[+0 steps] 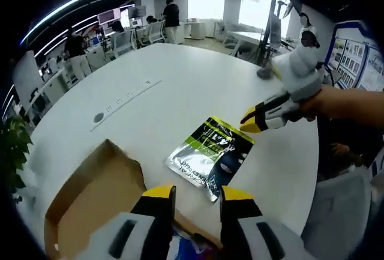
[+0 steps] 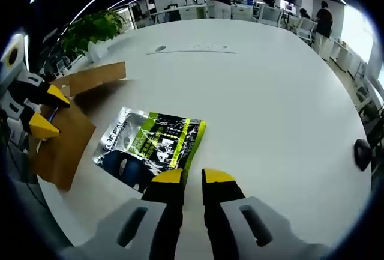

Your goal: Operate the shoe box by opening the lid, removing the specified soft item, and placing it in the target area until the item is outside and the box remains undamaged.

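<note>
- In the left gripper view, a potted plant (image 1: pixel 12 146) shows at the far left edge, well away from the tongs.
- The open cardboard shoe box (image 1: pixel 90 203) lies just left of the left gripper (image 1: pixel 197 195), its brown lid flap spread flat on the white table (image 1: pixel 180 86).
- The left gripper's yellow-tipped jaws stand apart with a clear gap between them, nothing held; they sit over the box's near edge, where something blue shows between them, too hidden to identify.
- Just ahead of those jaws and slightly right, the soft item (image 1: pixel 210 155), a shiny green, black and silver packet, lies flat on the table outside the box.
- Farther right, the right gripper (image 1: pixel 251 123) reaches in, held by a person's hand (image 1: pixel 312 107); its yellow tips hover just beside the packet's far corner, and I cannot tell from here whether they touch it.
- In the right gripper view, the left gripper (image 2: pixel 45 111) shows at the left edge over the shoe box (image 2: pixel 63 140), its yellow tips parted.
- The packet (image 2: pixel 150 143) lies just ahead and left of the right gripper (image 2: pixel 193 177), whose jaws are slightly apart and empty, tips close to the packet's near edge.
- At the far right a small dark round object (image 2: pixel 362 152) sits on the table (image 2: pixel 270 92), well apart from the tongs.
</note>
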`<action>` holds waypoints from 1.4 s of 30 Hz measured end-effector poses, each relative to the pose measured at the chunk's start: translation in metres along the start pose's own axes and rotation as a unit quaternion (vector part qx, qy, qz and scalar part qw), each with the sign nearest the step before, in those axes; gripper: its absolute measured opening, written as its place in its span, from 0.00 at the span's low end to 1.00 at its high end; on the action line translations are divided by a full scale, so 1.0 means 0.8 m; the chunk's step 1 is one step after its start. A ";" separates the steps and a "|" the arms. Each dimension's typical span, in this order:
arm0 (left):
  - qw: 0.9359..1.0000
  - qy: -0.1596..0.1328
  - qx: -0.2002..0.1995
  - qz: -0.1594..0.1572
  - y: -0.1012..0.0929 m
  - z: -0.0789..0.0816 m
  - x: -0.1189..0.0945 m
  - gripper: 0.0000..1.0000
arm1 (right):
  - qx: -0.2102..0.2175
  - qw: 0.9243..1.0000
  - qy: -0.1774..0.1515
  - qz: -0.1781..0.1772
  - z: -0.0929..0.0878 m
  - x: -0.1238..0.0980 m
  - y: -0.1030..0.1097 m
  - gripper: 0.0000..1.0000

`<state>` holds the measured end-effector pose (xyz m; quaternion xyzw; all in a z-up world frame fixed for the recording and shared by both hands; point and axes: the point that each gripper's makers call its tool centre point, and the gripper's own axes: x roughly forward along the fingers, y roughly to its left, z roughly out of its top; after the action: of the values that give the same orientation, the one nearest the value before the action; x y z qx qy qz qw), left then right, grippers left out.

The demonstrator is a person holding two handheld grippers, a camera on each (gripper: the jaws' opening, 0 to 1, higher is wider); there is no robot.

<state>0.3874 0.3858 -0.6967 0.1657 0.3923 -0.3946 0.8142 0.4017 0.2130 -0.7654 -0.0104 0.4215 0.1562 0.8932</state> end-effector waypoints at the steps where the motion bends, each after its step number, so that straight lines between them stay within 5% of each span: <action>1: 1.000 -0.001 -0.002 0.001 0.001 -0.001 -0.002 0.30 | -0.002 1.000 -0.002 0.001 0.001 -0.002 0.001 0.11; 16: 0.998 -0.025 -0.045 0.035 0.025 -0.027 -0.054 0.33 | -0.034 0.999 -0.028 0.032 0.013 -0.047 0.039 0.20; 25: 0.991 -0.044 -0.101 0.070 0.054 -0.050 -0.095 0.35 | -0.042 0.996 -0.049 0.066 0.025 -0.065 0.082 0.24; 42: 0.985 -0.038 -0.120 0.114 0.096 -0.101 -0.154 0.40 | -0.052 0.987 -0.073 0.137 0.046 -0.087 0.171 0.30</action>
<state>0.3585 0.5442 -0.6568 0.0951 0.3842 -0.2549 0.8823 0.3486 0.3301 -0.6734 0.0122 0.3437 0.2989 0.8901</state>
